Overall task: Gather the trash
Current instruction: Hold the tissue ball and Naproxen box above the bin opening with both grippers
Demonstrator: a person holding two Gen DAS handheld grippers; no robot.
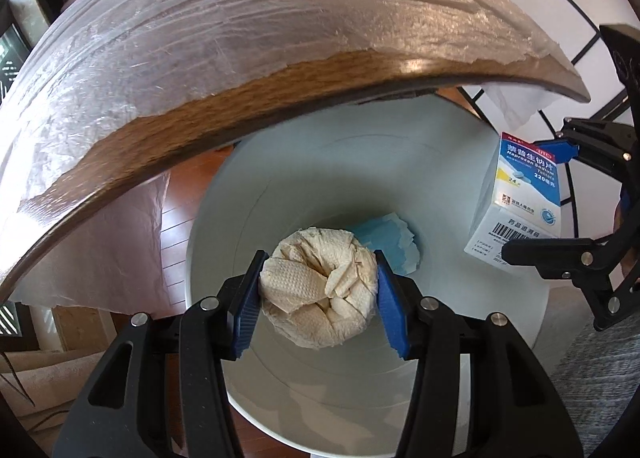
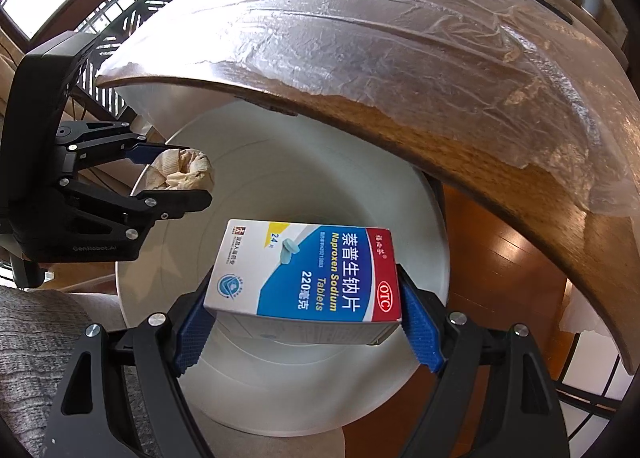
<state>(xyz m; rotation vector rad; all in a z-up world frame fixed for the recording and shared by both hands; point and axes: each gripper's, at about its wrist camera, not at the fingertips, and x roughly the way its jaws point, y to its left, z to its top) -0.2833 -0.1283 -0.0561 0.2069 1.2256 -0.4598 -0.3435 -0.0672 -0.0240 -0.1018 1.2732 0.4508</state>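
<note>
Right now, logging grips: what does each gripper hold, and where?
Left gripper pinches the crumpled tissue by its sides; right gripper clamps the medicine box across its near end.

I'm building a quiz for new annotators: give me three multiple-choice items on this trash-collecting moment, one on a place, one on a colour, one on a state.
1. Where is the crumpled paper towel?
A. on the table
B. above the white bin
C. on the floor

2. What colour is the scrap lying inside the white bin?
A. blue
B. green
C. black

3. What state is the right gripper in?
A. open, empty
B. shut on the medicine box
C. shut on a cup

Answers: 1 B, the left gripper holds it over the bin; 2 A, a blue scrap shows; 3 B, both pads press the medicine box.
</note>
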